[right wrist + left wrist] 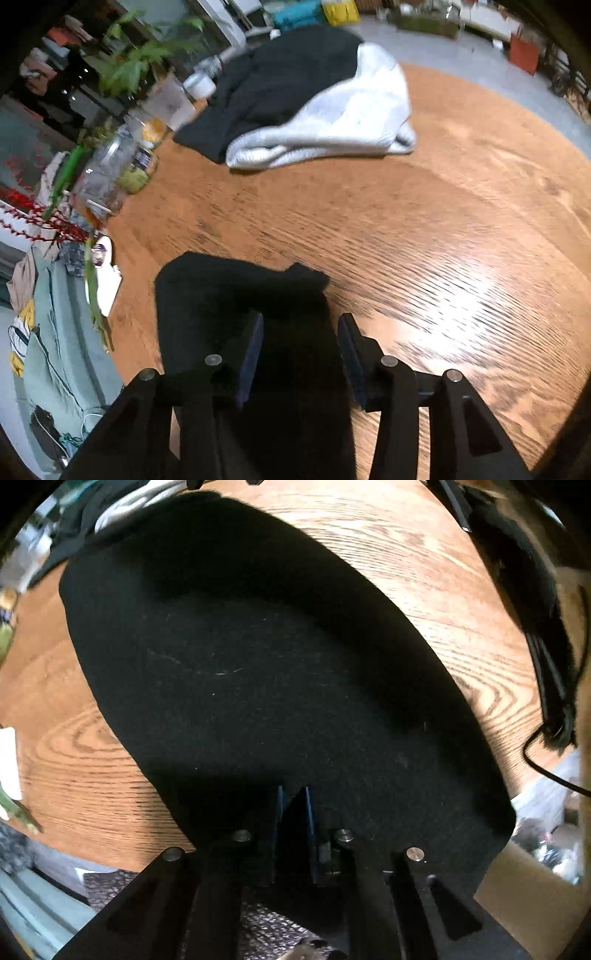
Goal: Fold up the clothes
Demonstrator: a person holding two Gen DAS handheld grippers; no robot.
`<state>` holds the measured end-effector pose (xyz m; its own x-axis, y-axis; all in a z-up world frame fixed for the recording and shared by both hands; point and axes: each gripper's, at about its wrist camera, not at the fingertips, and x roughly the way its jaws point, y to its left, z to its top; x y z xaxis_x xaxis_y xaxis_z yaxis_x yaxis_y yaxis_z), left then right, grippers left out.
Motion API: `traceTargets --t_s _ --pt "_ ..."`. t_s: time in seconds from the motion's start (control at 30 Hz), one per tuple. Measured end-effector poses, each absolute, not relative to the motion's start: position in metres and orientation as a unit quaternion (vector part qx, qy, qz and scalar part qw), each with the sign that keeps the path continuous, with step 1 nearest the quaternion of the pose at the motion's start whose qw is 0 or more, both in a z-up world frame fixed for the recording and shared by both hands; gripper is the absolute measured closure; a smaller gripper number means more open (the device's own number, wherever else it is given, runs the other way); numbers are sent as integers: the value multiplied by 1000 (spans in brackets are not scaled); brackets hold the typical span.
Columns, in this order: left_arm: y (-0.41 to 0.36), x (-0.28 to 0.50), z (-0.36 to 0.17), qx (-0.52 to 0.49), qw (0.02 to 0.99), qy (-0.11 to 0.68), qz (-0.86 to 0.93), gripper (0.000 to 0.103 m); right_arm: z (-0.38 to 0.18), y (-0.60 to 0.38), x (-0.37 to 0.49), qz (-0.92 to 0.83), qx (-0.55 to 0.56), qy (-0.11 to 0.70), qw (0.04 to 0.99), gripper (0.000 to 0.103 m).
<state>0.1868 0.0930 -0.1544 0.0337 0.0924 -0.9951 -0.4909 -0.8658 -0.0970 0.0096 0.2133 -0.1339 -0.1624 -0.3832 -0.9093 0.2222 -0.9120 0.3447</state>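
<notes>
A black garment point(258, 672) lies spread flat on the round wooden worktop point(424, 572), the left tool point(293, 794) pinching its near edge between nearly closed jaws. The right tool point(300, 325) straddles a black fold with jaws parted, not pressing; a white-and-black clothes heap point(332, 110) sits beyond.

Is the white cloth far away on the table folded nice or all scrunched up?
Scrunched up. The white cloth lies in a lumpy, rumpled heap against a black garment on the wooden table, with no flat, even edges.

Glass jars point(110, 173) and plant point(140, 62) along wooden table point(424, 229) edge
</notes>
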Motion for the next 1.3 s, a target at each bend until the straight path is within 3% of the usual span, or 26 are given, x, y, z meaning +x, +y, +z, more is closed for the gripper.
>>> traceTargets --t_s 0.07,0.13,0.23,0.47,0.6,0.63,0.7,0.87,1.0,1.17,1.27,1.3 --pt "92 186 -155 -685 221 143 679 90 -146 203 0 -753 625 -57 199 59" --pt "90 185 -155 -683 227 142 680 90 -156 194 -6 -746 632 -49 204 77" --pt "90 185 -156 -679 237 147 679 90 -159 187 -13 -753 627 -35 197 93" --pt "83 180 -157 -679 243 123 681 90 -139 186 -50 -788 591 -54 163 101" --pt "66 168 -155 -694 247 60 674 90 -108 204 -34 -805 559 -83 182 92" --pt "59 162 -153 -700 248 36 668 90 -99 206 -21 -809 553 -72 185 81" --pt "42 146 -141 -687 238 6 687 90 -92 209 7 -809 554 -44 191 70" --pt "1 77 -112 -648 170 -79 738 90 -113 213 103 -778 587 7 224 63" --pt "0 48 -138 -659 91 -54 744 90 -134 222 183 -758 607 13 237 58" --pt "7 53 -148 -641 64 -33 765 90 -167 243 253 -749 632 -6 196 52" --pt "0 73 -137 -646 56 -64 759 90 -155 255 268 -762 623 -28 174 52" --pt "-3 82 -134 -647 57 -76 756 90 -149 260 272 -770 616 -32 164 47"
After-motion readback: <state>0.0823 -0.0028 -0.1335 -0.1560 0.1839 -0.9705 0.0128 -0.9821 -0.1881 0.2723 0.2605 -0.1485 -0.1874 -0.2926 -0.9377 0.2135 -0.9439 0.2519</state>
